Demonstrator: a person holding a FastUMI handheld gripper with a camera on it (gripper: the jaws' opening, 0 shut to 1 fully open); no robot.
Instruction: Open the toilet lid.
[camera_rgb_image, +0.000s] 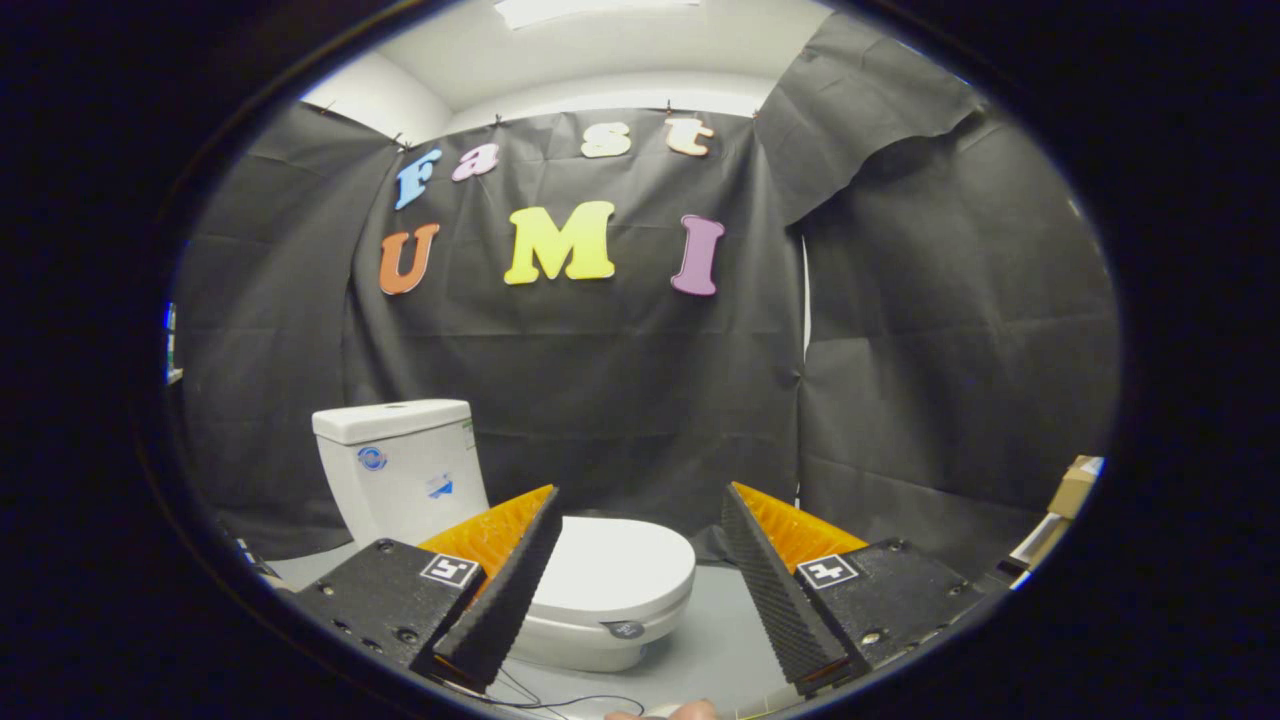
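The toilet lid (618, 562) is white and lies flat and closed on the toilet bowl (590, 640). It sits just ahead of the gripper (640, 505), a bit toward the left finger, which hides the lid's left edge. Behind the lid stands the white toilet tank (400, 470), against the black cloth wall (620, 400). The tank has two small stickers on its front. The toilet stands on a grey floor (715, 650). The gripper's two fingers (500, 600) are spread wide apart. They hold nothing and do not touch the lid. A cardboard box (1072, 487) sits far off to the right, by the wall. A thin black wire (560, 702) lies on the floor, close below the fingers.
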